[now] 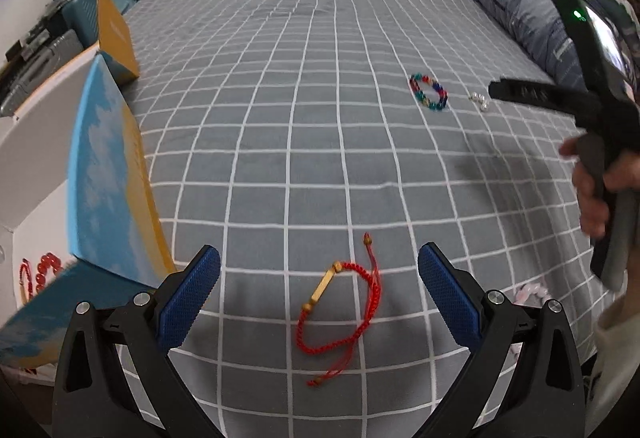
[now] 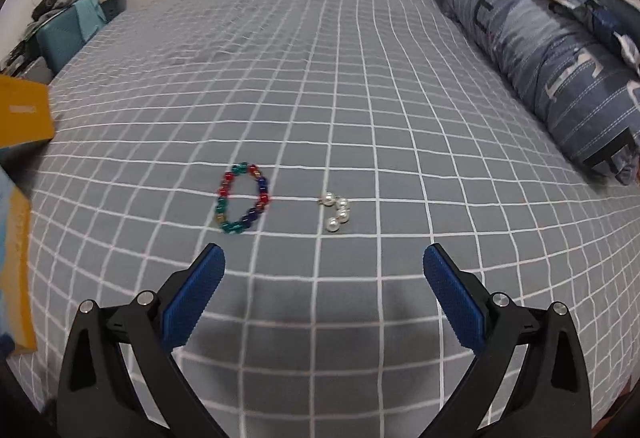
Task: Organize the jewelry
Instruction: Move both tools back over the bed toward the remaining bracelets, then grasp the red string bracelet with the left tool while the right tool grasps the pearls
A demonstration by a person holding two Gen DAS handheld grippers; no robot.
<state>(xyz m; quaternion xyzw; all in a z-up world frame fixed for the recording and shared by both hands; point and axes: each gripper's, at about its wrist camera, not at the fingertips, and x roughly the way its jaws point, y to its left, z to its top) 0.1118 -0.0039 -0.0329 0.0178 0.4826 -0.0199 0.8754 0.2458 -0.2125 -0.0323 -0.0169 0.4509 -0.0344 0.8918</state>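
A red braided bracelet (image 1: 340, 308) with a gold bar lies on the grey checked bedspread, between the wide-apart blue pads of my left gripper (image 1: 320, 278), which is open. Farther off lie a multicoloured bead bracelet (image 1: 428, 92) and a small pearl piece (image 1: 480, 100). In the right wrist view the bead bracelet (image 2: 243, 198) and the pearls (image 2: 337, 212) sit just ahead of my right gripper (image 2: 324, 270), open and holding nothing. An open box (image 1: 32, 198) at the left holds red beads (image 1: 46, 268). A hand holds the right gripper's body (image 1: 560, 98) at the right edge.
The box's blue and yellow flaps (image 1: 108, 174) stand up close to my left finger. A rolled blue patterned quilt (image 2: 540, 50) runs along the bed's right side. Clutter and a teal case (image 1: 80, 18) sit beyond the bed's left edge. A pale pink item (image 1: 532, 292) lies behind my left gripper's right finger.
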